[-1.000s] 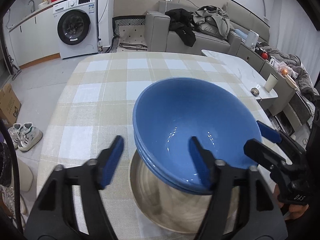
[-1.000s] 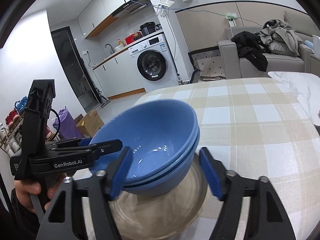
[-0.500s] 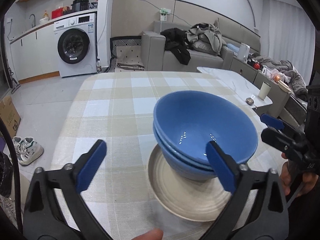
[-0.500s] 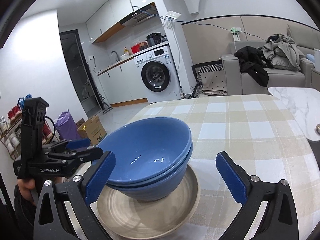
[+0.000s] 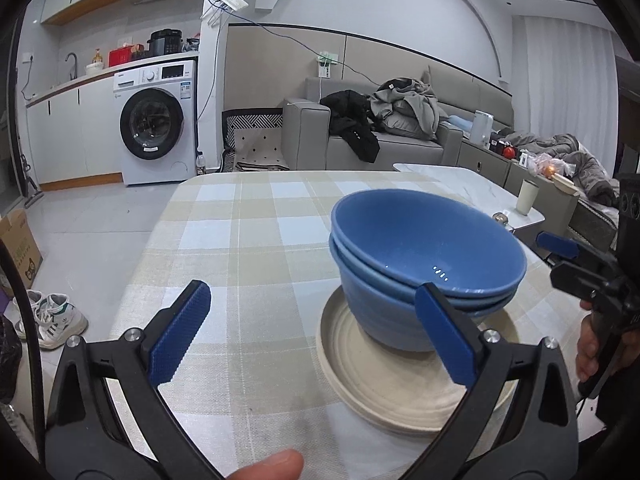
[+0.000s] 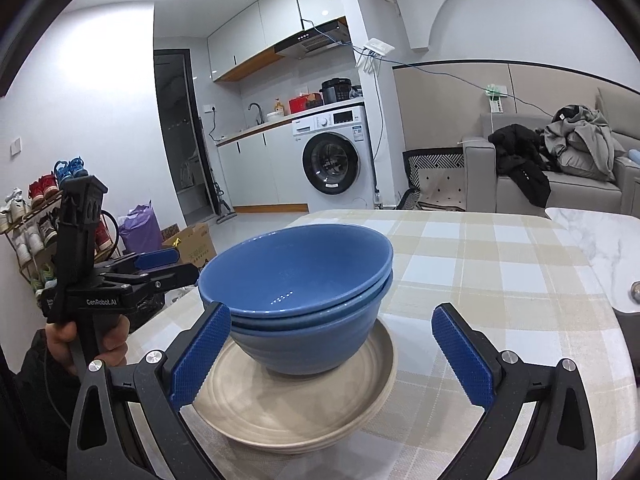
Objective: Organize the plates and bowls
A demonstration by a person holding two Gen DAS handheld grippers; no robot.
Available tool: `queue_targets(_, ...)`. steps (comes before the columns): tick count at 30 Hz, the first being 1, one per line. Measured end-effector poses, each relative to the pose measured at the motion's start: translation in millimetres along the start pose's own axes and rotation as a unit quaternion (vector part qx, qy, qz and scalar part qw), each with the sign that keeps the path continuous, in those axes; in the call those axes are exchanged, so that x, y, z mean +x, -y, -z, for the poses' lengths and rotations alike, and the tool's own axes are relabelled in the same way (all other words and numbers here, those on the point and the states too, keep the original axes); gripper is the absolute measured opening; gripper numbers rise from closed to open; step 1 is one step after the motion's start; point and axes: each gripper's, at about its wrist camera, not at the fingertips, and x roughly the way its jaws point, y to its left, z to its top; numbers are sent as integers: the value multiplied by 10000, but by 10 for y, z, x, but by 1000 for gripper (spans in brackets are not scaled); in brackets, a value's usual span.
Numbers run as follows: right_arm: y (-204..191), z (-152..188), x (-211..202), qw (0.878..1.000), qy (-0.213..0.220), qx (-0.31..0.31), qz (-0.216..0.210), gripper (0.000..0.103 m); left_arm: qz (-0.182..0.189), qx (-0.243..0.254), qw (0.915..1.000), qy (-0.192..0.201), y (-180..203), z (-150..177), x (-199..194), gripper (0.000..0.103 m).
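The blue bowls (image 6: 296,300) sit nested on the stacked beige plates (image 6: 296,412) near the bench's (image 6: 500,264) near edge. Both the left hand-held gripper (image 5: 312,332) and right hand-held gripper (image 6: 332,356) are released, empty. Stacking looks essentially finished; nothing else visibly remains loose.

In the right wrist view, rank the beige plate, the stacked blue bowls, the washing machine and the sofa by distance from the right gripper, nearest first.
From the open right gripper:
1. Beige plate, just ahead, between the fingers.
2. Stacked blue bowls, on the plate's far part.
3. Washing machine and sofa, both beyond the table, machine centre-left and sofa right; too close to call.
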Motion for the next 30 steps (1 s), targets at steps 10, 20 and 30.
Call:
queue_targets(10,-13,217,-14,9996,-19,-256,146,103,144,97,9997,181,-45,242,131,102)
queue_targets(20,-25,299,-37,9992,107,-343,153,103,282,56,9993,229,-79,320,220,102)
queue_targets(30,-50,303,-64,9991,156,-391,95,103,192,2,9995,263,-105,334,229,102)
